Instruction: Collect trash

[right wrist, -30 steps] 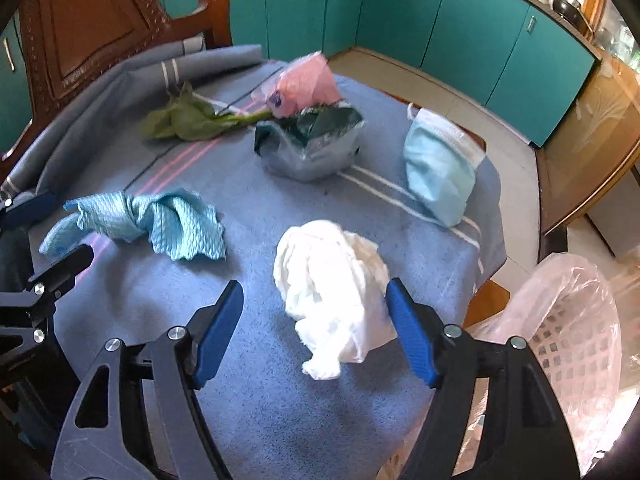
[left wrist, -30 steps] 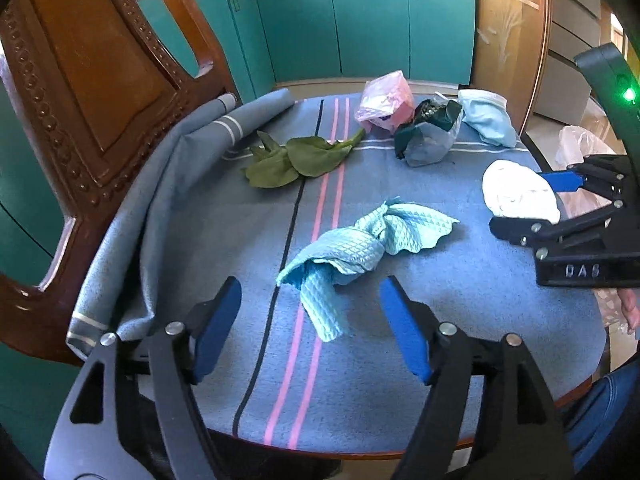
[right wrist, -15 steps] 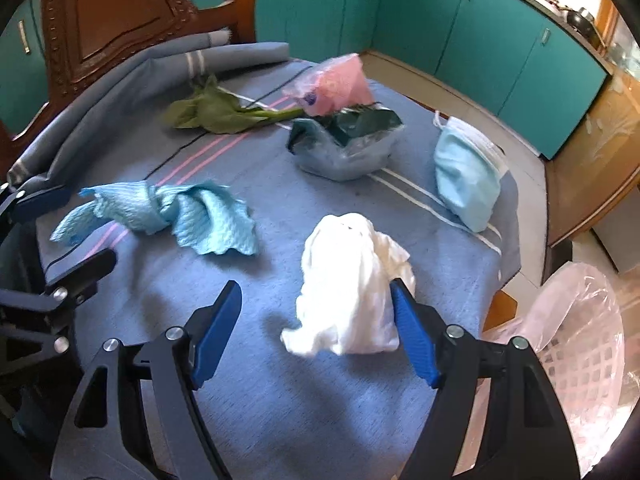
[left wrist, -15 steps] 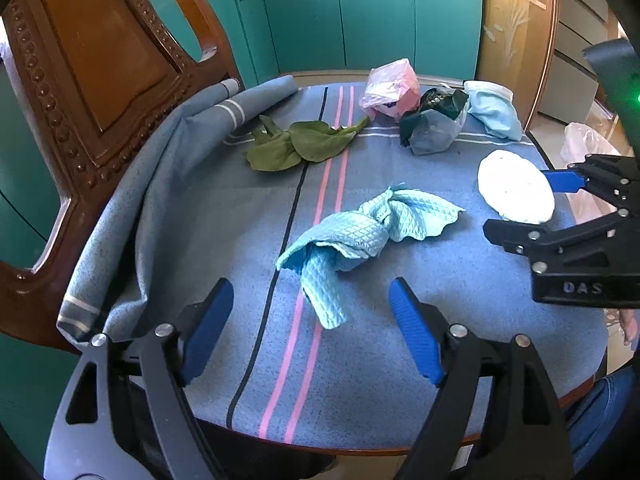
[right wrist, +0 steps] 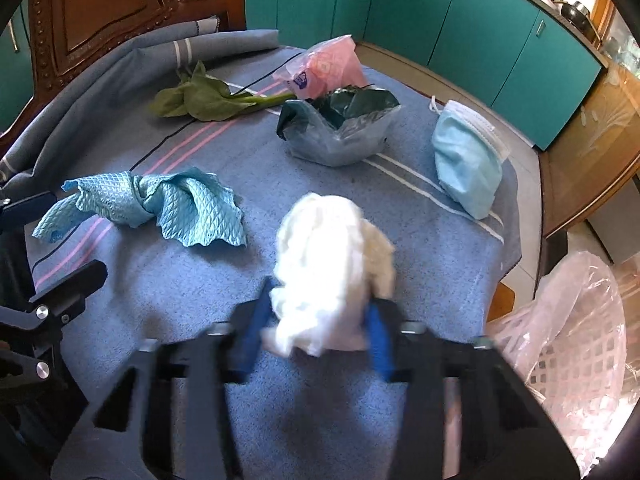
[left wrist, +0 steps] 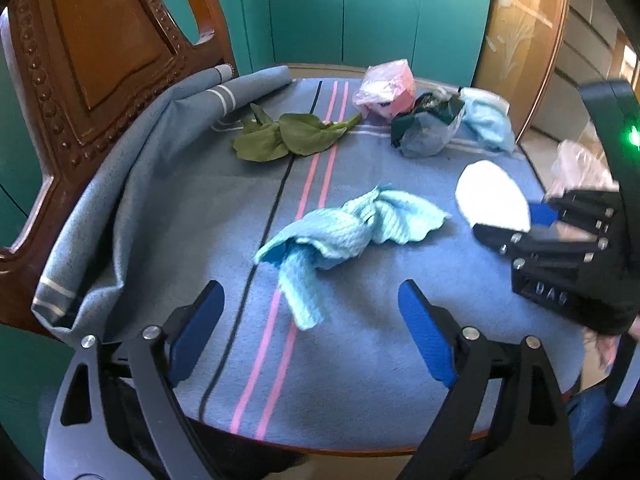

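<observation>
The right gripper (right wrist: 320, 330) is closing on the white tissue wad (right wrist: 328, 256) near the table's (right wrist: 440, 248) right edge, the left gripper (left wrist: 310, 334) is opening, empty, before the teal cloth (left wrist: 348, 228), and mask (right wrist: 468, 168), leaves (right wrist: 204, 98) and wrappers (right wrist: 340, 128) remain uncollected.

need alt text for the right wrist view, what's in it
The right claw is closing its blue pads on a crumpled white tissue wad on a blue striped tablecloth. Beyond lie a teal waffle cloth, a light blue face mask and green leaves.
</observation>
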